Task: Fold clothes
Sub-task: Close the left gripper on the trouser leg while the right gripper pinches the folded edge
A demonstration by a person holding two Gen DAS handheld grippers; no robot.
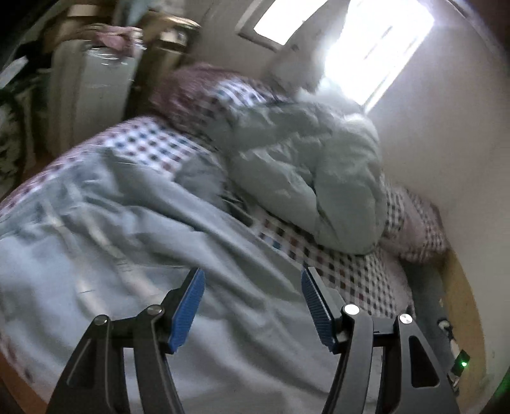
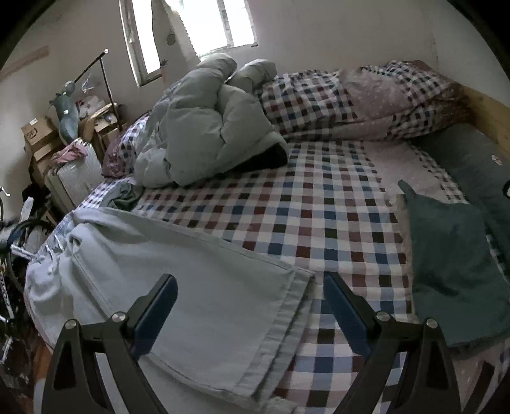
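While your left claw point(image 1: 251, 280) hangs wide apart and empty over the rumpled pale blue garment point(image 1: 111, 229), your right claw point(image 2: 250, 285) is just as open, holding nothing, poised above that garment's hemmed edge point(image 2: 280, 321). It lies spread across the near side of the checked bed point(image 2: 318, 207). To your right rests a dark green cloth point(image 2: 452, 264). Farther back sits a bunched pale green puffer jacket point(image 2: 210, 127), near the window point(image 2: 204, 22).

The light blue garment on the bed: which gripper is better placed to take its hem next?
Probably the right gripper: open, directly over the light blue garment's hem edge. The left gripper, also open, faces rumpled cloth.
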